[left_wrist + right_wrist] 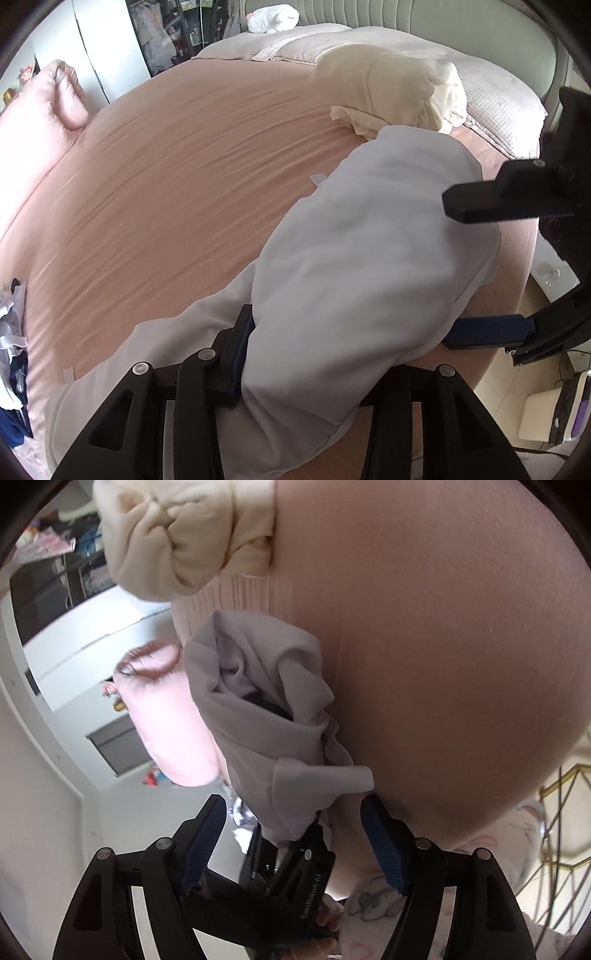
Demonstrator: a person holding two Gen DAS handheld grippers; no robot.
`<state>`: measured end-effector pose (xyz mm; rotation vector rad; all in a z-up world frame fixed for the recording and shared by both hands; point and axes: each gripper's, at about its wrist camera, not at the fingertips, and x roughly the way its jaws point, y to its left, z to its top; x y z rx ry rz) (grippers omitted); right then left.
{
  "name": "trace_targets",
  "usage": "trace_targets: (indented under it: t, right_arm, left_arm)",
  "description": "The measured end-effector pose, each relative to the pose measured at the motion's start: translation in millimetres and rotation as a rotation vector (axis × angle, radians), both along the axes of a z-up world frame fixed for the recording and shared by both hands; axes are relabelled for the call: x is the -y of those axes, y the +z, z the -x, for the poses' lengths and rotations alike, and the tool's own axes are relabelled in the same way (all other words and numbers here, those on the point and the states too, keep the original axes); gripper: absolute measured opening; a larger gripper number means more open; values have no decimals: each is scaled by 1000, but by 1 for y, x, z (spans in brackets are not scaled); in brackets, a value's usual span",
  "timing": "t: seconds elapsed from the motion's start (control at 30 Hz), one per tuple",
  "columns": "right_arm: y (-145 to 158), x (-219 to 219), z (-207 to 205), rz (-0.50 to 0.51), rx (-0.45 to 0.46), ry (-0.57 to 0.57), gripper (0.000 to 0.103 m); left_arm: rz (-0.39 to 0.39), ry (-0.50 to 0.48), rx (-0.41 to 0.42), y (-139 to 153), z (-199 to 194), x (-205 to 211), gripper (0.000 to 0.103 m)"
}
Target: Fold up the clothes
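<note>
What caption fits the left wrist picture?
Left claw clamps pale grey garment over pink bed.

A pink pillow point(44, 107) lay at the pink bedsheet's point(177, 177) edge — a white plush toy point(271, 17) sat by the headboard point(369, 14).

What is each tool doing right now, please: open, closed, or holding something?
Left tool: closed on the pale lilac garment.
Right tool: open; the garment hangs between its pads, but neither presses on it.

The garment point(354, 258) lies on the bed point(177, 177), draped over the left tongs point(332, 354); a bundled cloth point(395, 92) sits behind it.
</note>
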<state>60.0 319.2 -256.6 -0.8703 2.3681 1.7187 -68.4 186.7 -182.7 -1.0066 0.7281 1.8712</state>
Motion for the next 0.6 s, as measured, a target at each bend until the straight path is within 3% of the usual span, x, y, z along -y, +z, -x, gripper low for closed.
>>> trace_targets:
  t: [0.13,0.3,0.5,0.53,0.57,0.6]
  right_arm:
    - [-1,3,7,4,-21,-3,76]
    - [-13,5,14,58,-58,-79,76]
    - [-14,6,24,19,-64,-84,75]
    - [-13,8,22,2,-64,-87,69]
    - [-15,11,19,-21,-45,-86,48]
    - [-17,14,15,-43,-31,-87,36]
  left_arm:
    - [3,-7,-40,-1,-10,1,39]
    - [-10,0,-32,0,-14,4,39]
    - [-24,11,-48,-1,-24,8,39]
    - [-27,13,-48,-1,-25,9,39]
    - [-29,14,-50,-1,-26,10,39]
    - [-29,13,-52,-1,-28,10,39]
